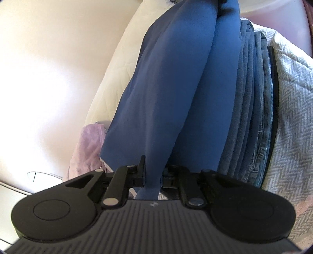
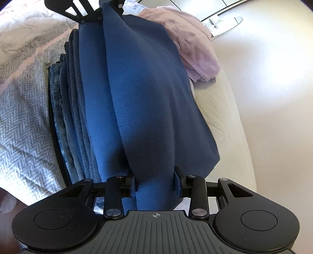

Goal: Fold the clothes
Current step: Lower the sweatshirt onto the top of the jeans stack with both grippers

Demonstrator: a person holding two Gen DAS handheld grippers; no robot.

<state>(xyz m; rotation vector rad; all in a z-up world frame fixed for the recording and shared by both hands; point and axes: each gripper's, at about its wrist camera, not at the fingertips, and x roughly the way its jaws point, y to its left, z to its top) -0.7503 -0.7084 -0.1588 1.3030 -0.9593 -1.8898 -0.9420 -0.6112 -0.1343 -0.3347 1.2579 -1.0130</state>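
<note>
A blue garment [image 1: 176,82] stretches between both grippers, folded lengthwise, hanging beside a stack of folded blue-grey clothes and jeans [image 1: 252,109]. My left gripper [image 1: 153,173] is shut on one end of the blue garment, the cloth bunched between its fingers. In the right wrist view the same blue garment [image 2: 140,97] runs away from my right gripper [image 2: 154,183], which is shut on its near end. The left gripper [image 2: 92,11] shows at the top of that view, clamping the far end. The folded stack [image 2: 68,109] lies to the left of the garment there.
A grey herringbone blanket [image 1: 289,117] covers the bed under the stack. A lilac garment [image 2: 191,45] lies crumpled at the bed's edge. A cream quilted mattress side [image 1: 117,70] drops to a pale floor [image 2: 264,78].
</note>
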